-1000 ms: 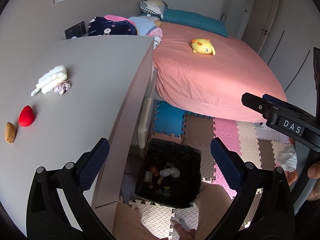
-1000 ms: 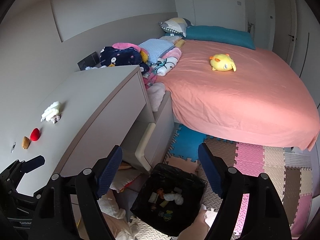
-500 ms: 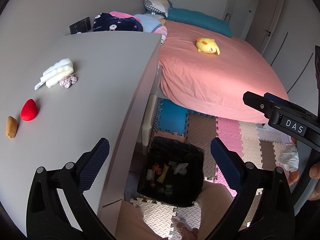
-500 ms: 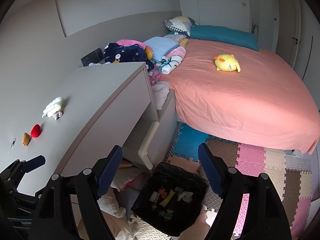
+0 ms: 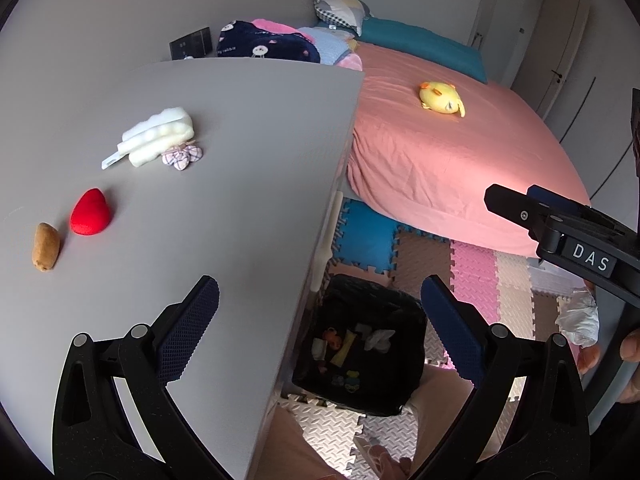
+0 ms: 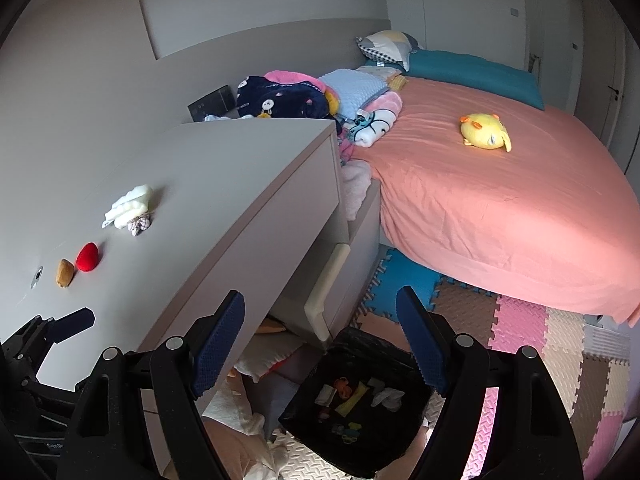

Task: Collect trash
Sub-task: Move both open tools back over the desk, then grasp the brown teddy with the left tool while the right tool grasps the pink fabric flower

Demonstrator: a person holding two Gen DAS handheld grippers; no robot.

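With several scraps already lying in the black-lined trash bin [image 5: 360, 344] on the floor just beside the bench [image 5: 240, 160], this job looks partly done, by my reading, and not finished. Both pairs of tongs come up empty here: the left tongs [image 5: 320, 328] gape wide, released, one pad over the bench edge and the other over the bin, touching nothing. The right tongs [image 6: 320, 344] are spread just as wide, nothing between the pads, hanging above the bin and the drawer front.

Out on the bench, four pieces wait, and I'd judge these are what is left to collect. Nearest the left tongs is the small brown lump [image 5: 46, 246], with the red strawberry-shaped piece [image 5: 91, 212] just beside it. Further along, the white foam piece [image 5: 160, 136] lies touching a little checked cloth bundle [image 5: 183, 155]. All four are well apart from either pair of tongs.

Inside the bin I make out a yellow strip, something orange and white crumpled bits; finer detail is too small to tell.

Beyond, the pink bed [image 6: 500, 200] carries a yellow plush toy [image 6: 484, 131].
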